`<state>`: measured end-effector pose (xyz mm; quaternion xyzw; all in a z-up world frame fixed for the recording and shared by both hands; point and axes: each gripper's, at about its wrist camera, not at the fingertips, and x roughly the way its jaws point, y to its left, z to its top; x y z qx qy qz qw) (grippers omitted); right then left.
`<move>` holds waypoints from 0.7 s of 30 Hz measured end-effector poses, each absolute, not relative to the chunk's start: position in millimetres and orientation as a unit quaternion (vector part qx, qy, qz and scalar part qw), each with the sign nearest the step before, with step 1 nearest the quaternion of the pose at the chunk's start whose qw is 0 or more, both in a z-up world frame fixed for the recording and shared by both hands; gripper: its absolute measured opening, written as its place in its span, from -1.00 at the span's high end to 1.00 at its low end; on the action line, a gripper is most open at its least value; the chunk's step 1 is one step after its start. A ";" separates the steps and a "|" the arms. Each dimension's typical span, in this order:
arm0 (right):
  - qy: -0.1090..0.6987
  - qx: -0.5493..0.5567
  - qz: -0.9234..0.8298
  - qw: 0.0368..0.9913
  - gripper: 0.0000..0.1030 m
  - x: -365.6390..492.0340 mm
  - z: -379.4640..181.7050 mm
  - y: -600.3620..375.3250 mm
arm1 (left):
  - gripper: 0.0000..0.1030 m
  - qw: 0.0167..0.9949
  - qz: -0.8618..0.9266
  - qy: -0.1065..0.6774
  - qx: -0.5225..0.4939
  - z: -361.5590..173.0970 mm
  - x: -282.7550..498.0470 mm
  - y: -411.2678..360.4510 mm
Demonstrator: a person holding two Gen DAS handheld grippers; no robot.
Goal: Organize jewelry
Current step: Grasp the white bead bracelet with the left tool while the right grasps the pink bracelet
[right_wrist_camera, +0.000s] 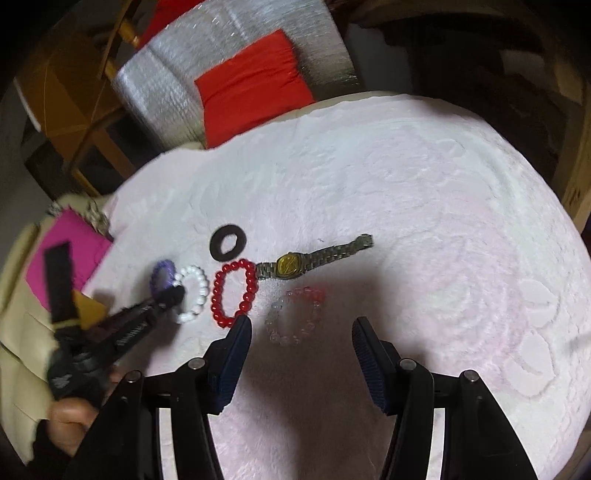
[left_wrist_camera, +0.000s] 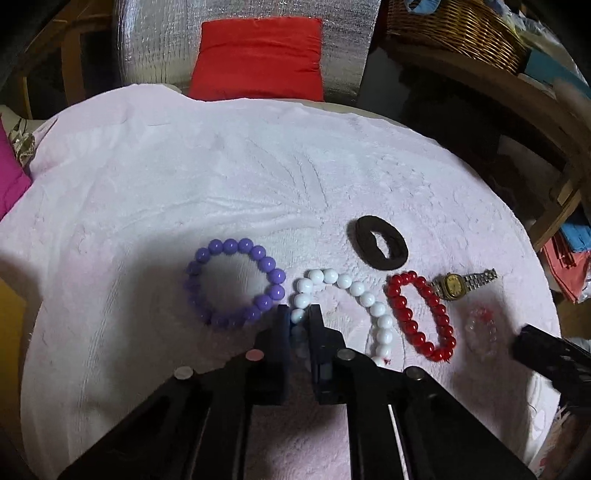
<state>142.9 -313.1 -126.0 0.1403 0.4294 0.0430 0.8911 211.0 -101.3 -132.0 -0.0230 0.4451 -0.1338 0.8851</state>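
Note:
Several pieces lie in a row on the pale pink towel (left_wrist_camera: 184, 166): a purple bead bracelet (left_wrist_camera: 266, 262), a white bead bracelet (left_wrist_camera: 365, 295), a red bead bracelet (left_wrist_camera: 406, 315), a clear bead bracelet (left_wrist_camera: 480, 328), a black hair ring (left_wrist_camera: 364, 240) and a gold-faced watch (left_wrist_camera: 452, 284). My left gripper (left_wrist_camera: 300, 314) is shut on the left side of the white bracelet, its beads pinched between the pads. My right gripper (right_wrist_camera: 302, 323) is open just above the towel (right_wrist_camera: 406, 184). The clear bracelet (right_wrist_camera: 310, 295) lies between and just ahead of its fingertips, untouched.
A red cushion (left_wrist_camera: 255, 59) leans on silver foil matting (left_wrist_camera: 343, 44) behind the towel. A wicker basket (left_wrist_camera: 454, 29) stands on wooden shelving at the right. A magenta cushion (left_wrist_camera: 11, 173) lies at the left edge. A person's hand (right_wrist_camera: 70, 413) holds the left gripper.

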 end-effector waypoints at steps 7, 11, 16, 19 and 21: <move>0.437 0.010 -0.007 0.900 0.74 153.9 -140.6 -278.1 | 0.82 0.874 -0.161 0.459 -0.012 -126.2 190.3 -88.3; 0.438 0.018 0.000 0.899 0.83 149.4 -137.6 -279.0 | 0.82 0.865 -0.173 0.470 -0.021 -126.7 182.7 -80.8; 0.438 0.064 0.030 0.896 0.84 139.9 -131.6 -291.1 | 0.82 0.867 -0.172 0.467 -0.027 -121.5 171.7 -70.1; 0.431 0.078 0.039 0.898 0.83 131.6 -127.1 -296.3 | 0.82 0.873 -0.170 0.457 -0.029 -116.0 164.1 -64.6; 0.427 0.087 0.047 0.899 0.83 125.8 -123.1 -298.4 | 0.82 0.876 -0.168 0.451 -0.032 -111.8 159.1 -60.7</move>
